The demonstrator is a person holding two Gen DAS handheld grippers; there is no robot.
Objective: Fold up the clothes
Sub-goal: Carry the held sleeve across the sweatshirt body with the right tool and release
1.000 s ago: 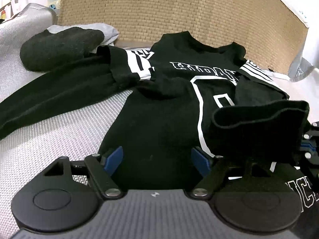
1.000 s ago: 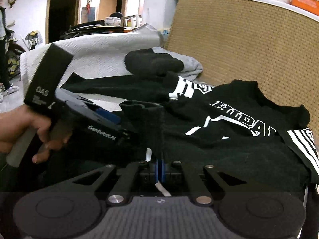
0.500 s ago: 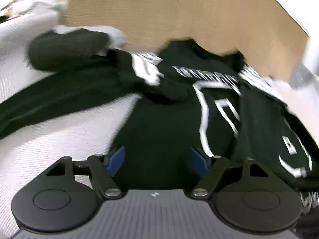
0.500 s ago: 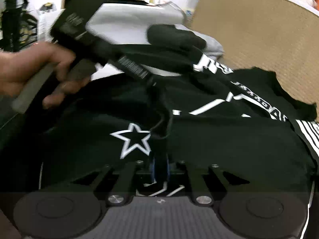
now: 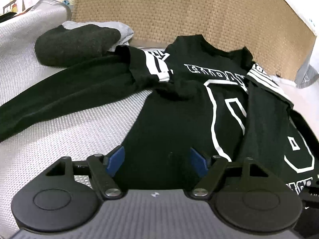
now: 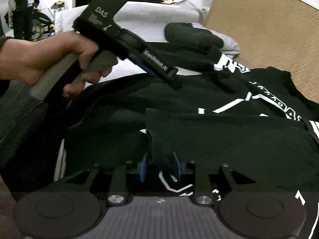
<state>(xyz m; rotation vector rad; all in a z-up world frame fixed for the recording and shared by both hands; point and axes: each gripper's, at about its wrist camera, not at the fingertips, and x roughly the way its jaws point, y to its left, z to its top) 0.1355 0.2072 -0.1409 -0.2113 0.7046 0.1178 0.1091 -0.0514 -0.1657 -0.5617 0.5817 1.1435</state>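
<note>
You're releasing: right gripper (image 6: 159, 166) jaws have just been opening, sleeve (image 6: 159, 153) seemingly loose between | left gripper (image 5: 157, 160) gaping empty | risk: fabric snagging, dragging fold undone.

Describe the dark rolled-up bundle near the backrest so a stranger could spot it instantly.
Start at the tan woven backrest. At its foot, on the left of the left wrist view, the dark bundle rests on a light grey garment, beside the black printed shirt. Unlike the shirt, it is plain, fuzzy, rolled, without white print.

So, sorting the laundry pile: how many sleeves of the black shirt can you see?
2: one sleeve stretched out left across the mattress, the other sleeve folded over the shirt's front on the right.
</note>
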